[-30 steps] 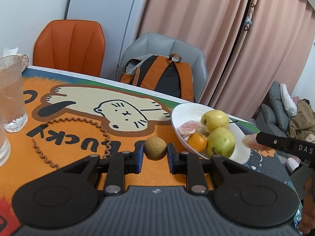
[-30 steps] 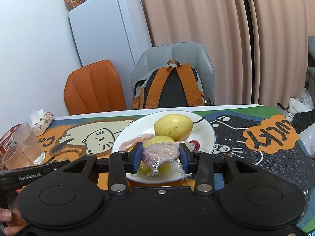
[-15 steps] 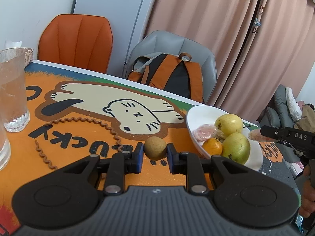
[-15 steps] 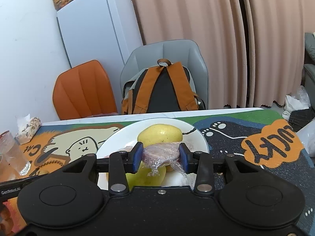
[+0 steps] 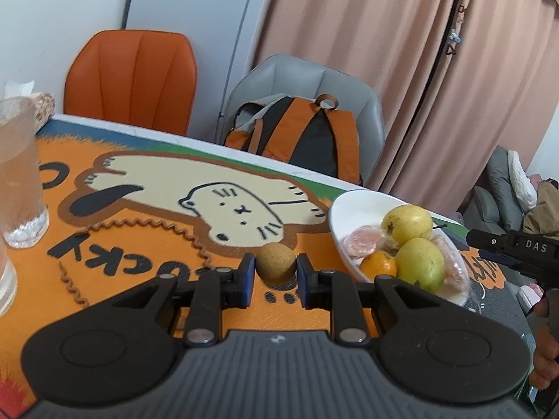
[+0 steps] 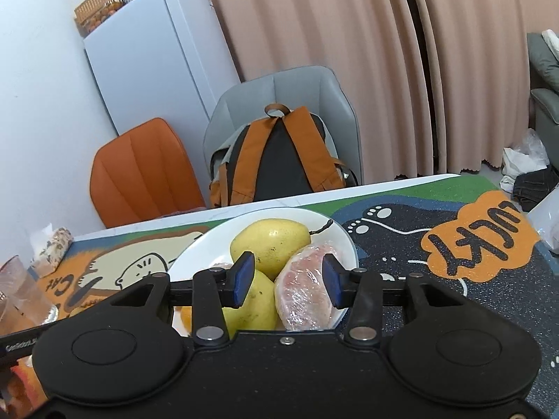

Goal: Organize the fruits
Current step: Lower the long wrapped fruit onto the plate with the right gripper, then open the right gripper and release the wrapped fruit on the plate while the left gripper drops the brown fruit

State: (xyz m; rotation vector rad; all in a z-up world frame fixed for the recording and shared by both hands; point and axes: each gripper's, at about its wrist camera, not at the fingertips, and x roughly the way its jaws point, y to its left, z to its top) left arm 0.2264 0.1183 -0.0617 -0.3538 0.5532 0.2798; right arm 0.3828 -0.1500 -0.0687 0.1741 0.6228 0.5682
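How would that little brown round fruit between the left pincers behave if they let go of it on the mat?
The small brown fruit looks nearly round, so it would probably roll a little, though the mat looks textured and may slow it. It seems firm: the left gripper pinches it without visibly denting it. Being small, it is likely light.

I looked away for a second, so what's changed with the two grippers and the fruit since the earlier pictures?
The right gripper has just been opening and has let go of the wrapped pomelo piece, which now lies on the white plate. The left gripper stays shut on the small brown fruit.
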